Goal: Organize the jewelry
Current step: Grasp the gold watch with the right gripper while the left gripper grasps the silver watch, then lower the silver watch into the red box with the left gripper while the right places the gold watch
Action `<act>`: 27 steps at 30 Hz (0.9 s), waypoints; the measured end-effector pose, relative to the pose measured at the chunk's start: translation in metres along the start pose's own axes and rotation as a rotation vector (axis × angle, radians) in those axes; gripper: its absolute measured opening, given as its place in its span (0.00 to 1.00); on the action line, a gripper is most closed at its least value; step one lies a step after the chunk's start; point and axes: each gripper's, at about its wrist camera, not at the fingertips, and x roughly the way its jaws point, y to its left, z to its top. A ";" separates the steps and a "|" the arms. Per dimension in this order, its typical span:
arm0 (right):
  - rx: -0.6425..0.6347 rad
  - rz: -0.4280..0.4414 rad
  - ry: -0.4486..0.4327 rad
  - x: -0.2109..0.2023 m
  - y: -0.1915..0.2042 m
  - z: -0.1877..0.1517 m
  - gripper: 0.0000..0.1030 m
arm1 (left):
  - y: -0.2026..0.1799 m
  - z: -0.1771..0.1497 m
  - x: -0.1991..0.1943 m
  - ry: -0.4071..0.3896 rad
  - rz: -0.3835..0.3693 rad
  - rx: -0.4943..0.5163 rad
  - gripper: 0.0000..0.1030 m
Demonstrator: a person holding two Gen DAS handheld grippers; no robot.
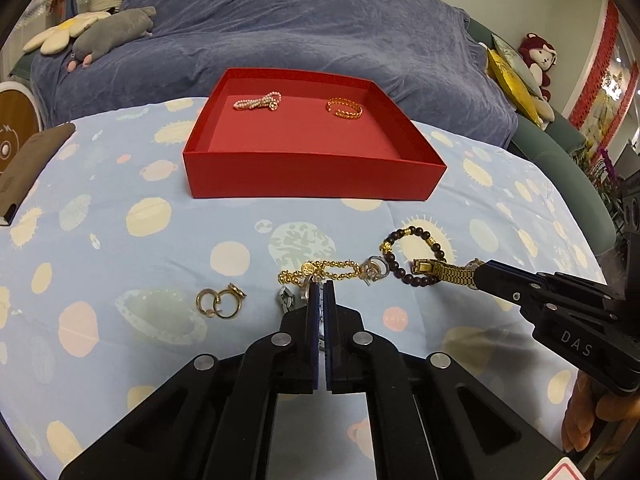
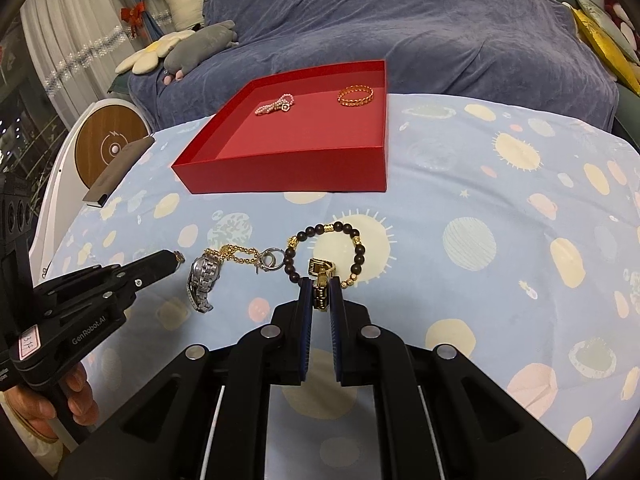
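A red box at the back of the patterned cloth holds a pearl bracelet and a gold bangle. My left gripper is shut, with a pale strap of the silver watch showing between its pads. The watch stands tilted on edge. My right gripper is shut on the band of a gold watch, which lies across a dark bead bracelet. Between the two lie a gold chain and linked silver rings. Gold rings rest left of my left gripper.
The table wears a light blue planet-print cloth. A brown case lies at its left edge. Behind stands a sofa under a blue blanket with plush toys. A round wood-faced device stands at the left.
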 end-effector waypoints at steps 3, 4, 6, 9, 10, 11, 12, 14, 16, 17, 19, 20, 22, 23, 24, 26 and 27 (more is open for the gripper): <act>-0.011 0.005 0.004 0.001 0.004 -0.001 0.08 | -0.005 -0.003 0.012 0.012 0.053 0.011 0.44; -0.012 0.007 0.006 0.002 0.004 -0.001 0.08 | -0.005 -0.003 0.015 0.007 0.063 0.012 0.44; -0.013 0.007 0.010 0.003 0.004 -0.002 0.08 | -0.008 -0.003 0.023 0.020 0.068 0.030 0.44; -0.010 0.008 0.014 0.004 0.003 -0.003 0.08 | -0.014 -0.004 0.029 0.012 0.092 0.063 0.39; -0.010 0.007 0.015 0.005 0.003 -0.003 0.08 | -0.016 -0.004 0.031 0.007 0.101 0.078 0.31; -0.011 0.008 0.016 0.005 0.003 -0.003 0.08 | -0.017 -0.004 0.032 0.004 0.109 0.089 0.22; -0.011 0.008 0.016 0.005 0.004 -0.004 0.08 | -0.018 -0.003 0.033 0.000 0.124 0.098 0.19; -0.013 0.008 0.018 0.005 0.004 -0.004 0.08 | -0.018 -0.002 0.036 -0.003 0.137 0.106 0.12; -0.013 0.008 0.018 0.005 0.004 -0.005 0.08 | -0.020 -0.001 0.035 -0.011 0.147 0.119 0.09; -0.013 0.008 0.018 0.005 0.004 -0.005 0.08 | -0.021 -0.001 0.034 -0.010 0.143 0.126 0.08; -0.010 0.009 0.015 0.003 0.004 -0.004 0.08 | -0.022 0.000 0.031 -0.003 0.119 0.118 0.07; -0.009 0.011 0.011 0.002 0.004 -0.004 0.08 | -0.021 0.000 0.028 0.000 0.104 0.110 0.07; -0.008 0.015 0.001 -0.002 0.004 -0.002 0.08 | -0.019 0.001 0.022 0.001 0.079 0.090 0.07; -0.009 0.017 -0.006 -0.005 0.005 0.000 0.08 | -0.016 0.002 0.017 -0.001 0.068 0.078 0.07; -0.010 0.019 -0.014 -0.008 0.005 0.002 0.08 | -0.015 0.003 0.013 -0.005 0.055 0.070 0.07; -0.015 0.025 -0.031 -0.015 0.007 0.004 0.08 | -0.012 0.005 0.003 -0.017 0.040 0.057 0.06; -0.016 0.027 -0.040 -0.019 0.007 0.005 0.08 | -0.011 0.006 -0.003 -0.028 0.034 0.051 0.06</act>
